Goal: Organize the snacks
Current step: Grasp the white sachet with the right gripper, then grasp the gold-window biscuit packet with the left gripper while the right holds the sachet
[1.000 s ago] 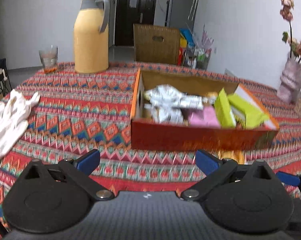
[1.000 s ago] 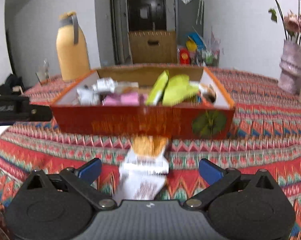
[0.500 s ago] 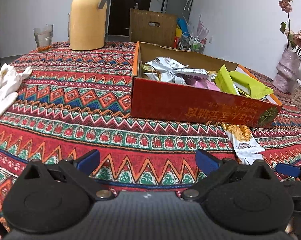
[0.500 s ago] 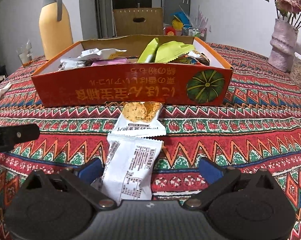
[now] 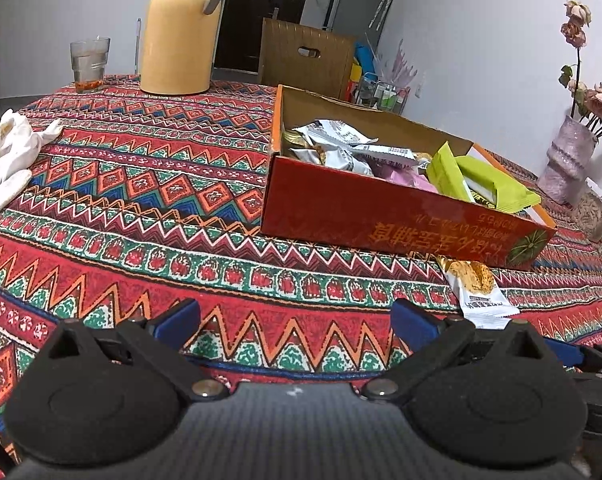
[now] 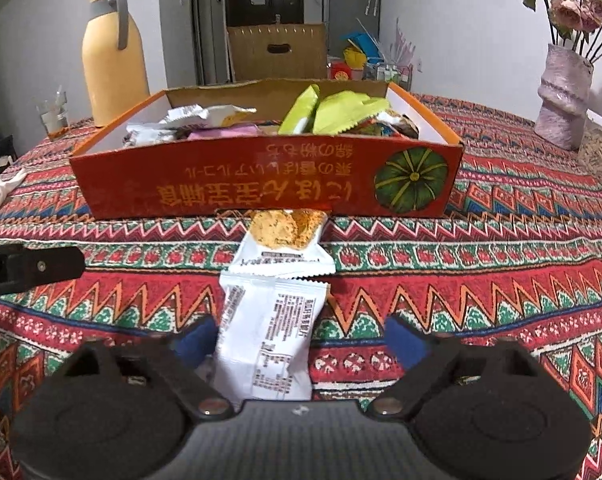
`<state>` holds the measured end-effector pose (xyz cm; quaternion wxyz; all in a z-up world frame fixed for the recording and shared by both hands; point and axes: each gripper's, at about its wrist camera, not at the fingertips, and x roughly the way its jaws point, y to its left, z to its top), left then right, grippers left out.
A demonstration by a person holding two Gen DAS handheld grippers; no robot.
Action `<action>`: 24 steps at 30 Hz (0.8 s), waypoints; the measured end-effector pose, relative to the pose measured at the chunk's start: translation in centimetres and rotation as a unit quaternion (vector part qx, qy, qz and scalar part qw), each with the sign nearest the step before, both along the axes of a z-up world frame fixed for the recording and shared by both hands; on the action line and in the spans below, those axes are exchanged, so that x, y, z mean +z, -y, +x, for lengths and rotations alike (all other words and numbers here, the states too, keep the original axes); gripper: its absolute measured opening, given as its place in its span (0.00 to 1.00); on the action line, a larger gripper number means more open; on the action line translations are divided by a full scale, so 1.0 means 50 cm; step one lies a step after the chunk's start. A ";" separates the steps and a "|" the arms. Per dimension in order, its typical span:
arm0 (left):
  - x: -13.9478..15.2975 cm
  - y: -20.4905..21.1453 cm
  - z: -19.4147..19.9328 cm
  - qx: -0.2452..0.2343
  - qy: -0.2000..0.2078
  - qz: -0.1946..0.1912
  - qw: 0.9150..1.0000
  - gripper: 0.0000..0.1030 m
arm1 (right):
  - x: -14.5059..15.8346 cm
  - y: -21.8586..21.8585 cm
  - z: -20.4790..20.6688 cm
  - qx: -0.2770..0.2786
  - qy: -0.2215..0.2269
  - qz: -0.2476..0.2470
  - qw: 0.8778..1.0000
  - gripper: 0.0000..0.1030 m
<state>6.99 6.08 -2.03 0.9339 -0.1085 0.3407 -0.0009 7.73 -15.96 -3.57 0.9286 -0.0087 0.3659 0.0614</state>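
Snacks lie partly out on the worktop [image 6: 501, 264]: a white packet [image 6: 271, 336] sits between the spread blue fingers [image 6: 401, 344] of the right claw [image 6: 301, 340], close against the left finger, with a gap to the right one. That claw stands wide and grips nothing. Just beyond, a second packet printed with biscuits [image 6: 285, 240] overlaps the white packet's far edge and reaches the front wall of the red cardboard tray [image 6: 261, 188].

Inside the tray, silver-white wrappers [image 6: 189, 120] pile at the left, pink ones [image 6: 225, 133] in the middle and green packets [image 6: 341, 114] stand tilted at the right.

The left claw [image 5: 297, 320] also stands wide with bare patterned cloth between its fingers, off to the left of the tray [image 5: 361, 208]. From its view the biscuit packet [image 5: 477, 284] shows by the tray's near right corner.

Farther out, a yellow thermos jug [image 5: 179, 36] and a glass [image 5: 89, 62] stand at the worktop's far left, a white glove [image 5: 5, 156] lies at the left edge, and a vase of dried roses [image 6: 565, 96] stands at the right.
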 end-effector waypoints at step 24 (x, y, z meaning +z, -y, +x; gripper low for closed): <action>0.000 0.021 0.010 0.014 -0.018 0.041 0.999 1.00 | 0.050 0.148 -0.013 -0.017 0.079 -0.008 0.997 0.39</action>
